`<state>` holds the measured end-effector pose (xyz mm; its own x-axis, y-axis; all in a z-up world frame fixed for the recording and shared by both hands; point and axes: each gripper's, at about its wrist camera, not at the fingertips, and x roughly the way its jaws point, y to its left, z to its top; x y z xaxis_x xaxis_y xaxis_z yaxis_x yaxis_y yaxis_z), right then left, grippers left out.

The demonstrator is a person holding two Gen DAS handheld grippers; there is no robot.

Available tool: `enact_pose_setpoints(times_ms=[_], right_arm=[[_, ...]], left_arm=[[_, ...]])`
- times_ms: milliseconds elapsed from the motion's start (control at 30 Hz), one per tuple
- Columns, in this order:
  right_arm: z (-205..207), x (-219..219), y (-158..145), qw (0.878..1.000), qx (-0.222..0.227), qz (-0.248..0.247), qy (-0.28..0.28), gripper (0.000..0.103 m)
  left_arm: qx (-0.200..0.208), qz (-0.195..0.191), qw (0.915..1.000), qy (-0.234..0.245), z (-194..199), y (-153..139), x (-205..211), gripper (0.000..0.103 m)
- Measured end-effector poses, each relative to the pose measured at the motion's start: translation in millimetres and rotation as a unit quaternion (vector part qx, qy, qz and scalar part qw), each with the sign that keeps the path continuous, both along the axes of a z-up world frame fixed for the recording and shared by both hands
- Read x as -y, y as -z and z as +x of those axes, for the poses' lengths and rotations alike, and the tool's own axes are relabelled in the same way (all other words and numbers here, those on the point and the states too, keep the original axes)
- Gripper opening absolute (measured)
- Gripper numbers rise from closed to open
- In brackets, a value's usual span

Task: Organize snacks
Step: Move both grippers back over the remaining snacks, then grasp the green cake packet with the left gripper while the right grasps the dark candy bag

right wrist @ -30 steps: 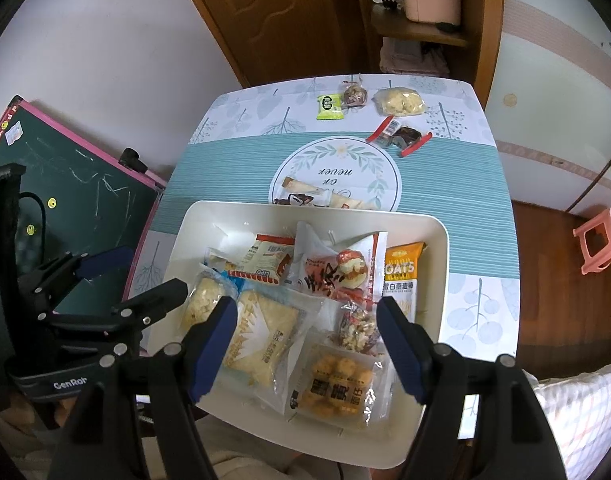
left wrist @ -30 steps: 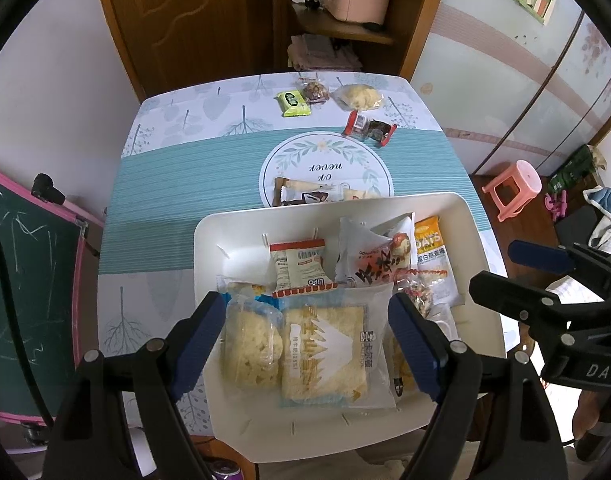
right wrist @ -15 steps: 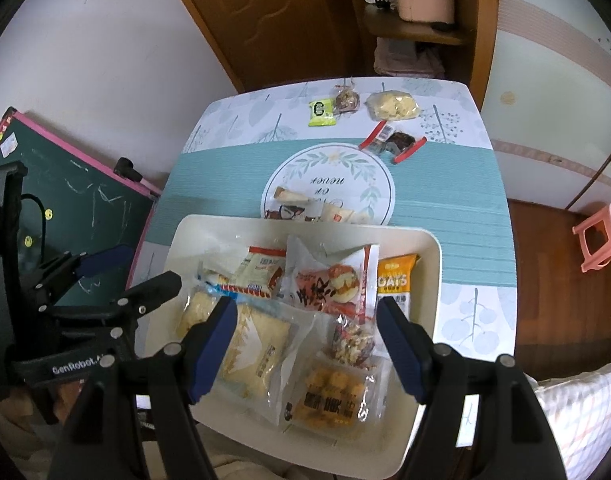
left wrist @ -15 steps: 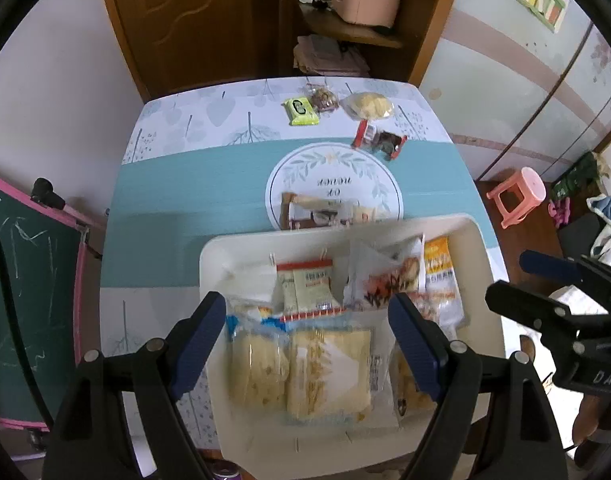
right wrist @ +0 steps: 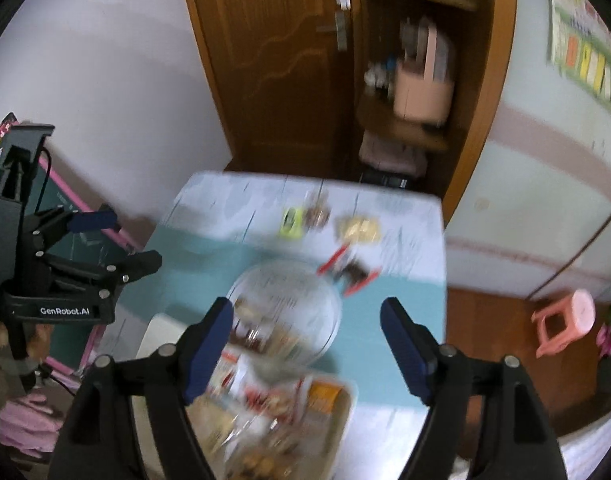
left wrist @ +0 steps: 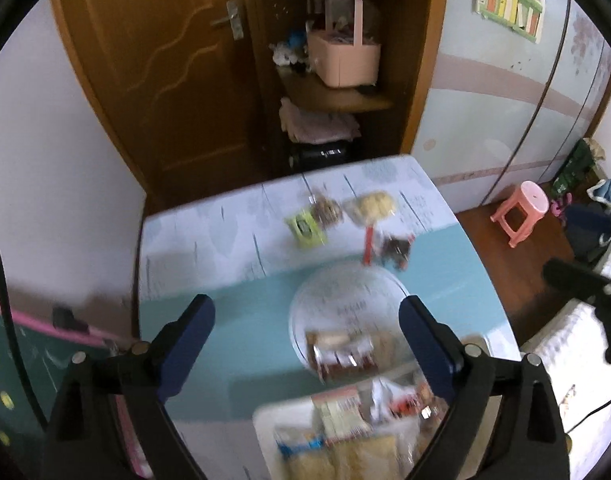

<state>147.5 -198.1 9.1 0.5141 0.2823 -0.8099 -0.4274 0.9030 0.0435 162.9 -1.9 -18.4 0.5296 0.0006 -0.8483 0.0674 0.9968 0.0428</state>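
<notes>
Both hands have pulled up and away from the white tray [left wrist: 265,420] and the view now tips toward the far end of the table [left wrist: 225,320], so it looks like the next pick is one of the loose snacks out there. The left gripper [left wrist: 305,332] and the right gripper [right wrist: 305,332] are both spreading their jaws wider, nothing between them. The tray sits packed with packets at the near edge, blurred, while a green packet [left wrist: 305,230], a pale yellow bag [left wrist: 371,208] and a red-edged wrapper [right wrist: 347,268] lie apart, unsorted.
</notes>
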Motion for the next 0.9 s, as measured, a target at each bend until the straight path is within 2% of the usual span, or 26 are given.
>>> enact_pose_setpoints(times_ms=[67,133,300,467,633,767,900], right_arm=[[20.5,0.8,-11.9,1.0,0.022,-0.009,0.002,0.088],[46.6,2.1,-15.3,0.999,0.034,-0.014,0.004,0.089],[105.9,3.7,13.6,1.0,0.02,-0.022,0.002,0.089],[147.3,-5.5,78.9,0.998,-0.014,-0.04,-0.037,0.089],[172.1,-17.5,156.7,0.992,-0.059,-0.07,-0.087,0.089],[177.4,-24.1,208.9,0.984,-0.1,-0.084,-0.122,0.089],[176.4,-31.6,239.7,0.977,-0.107,-0.108,-0.148,0.089]], left_arm=[[-0.003,-0.003,1.0,0.005,25.4,-0.4,0.1,0.094],[-0.011,-0.003,0.9999,0.004,53.2,5.6,0.2,0.094],[-0.054,-0.001,0.9985,-0.006,119.6,51.5,-2.9,0.094],[-0.119,-0.025,0.9921,-0.033,170.1,126.2,-16.5,0.094],[-0.163,-0.042,0.9846,-0.048,196.9,193.0,-21.6,0.094],[-0.186,-0.044,0.9803,-0.047,205.0,228.5,-20.6,0.094],[-0.197,-0.049,0.9785,-0.039,210.4,250.7,-20.4,0.094]])
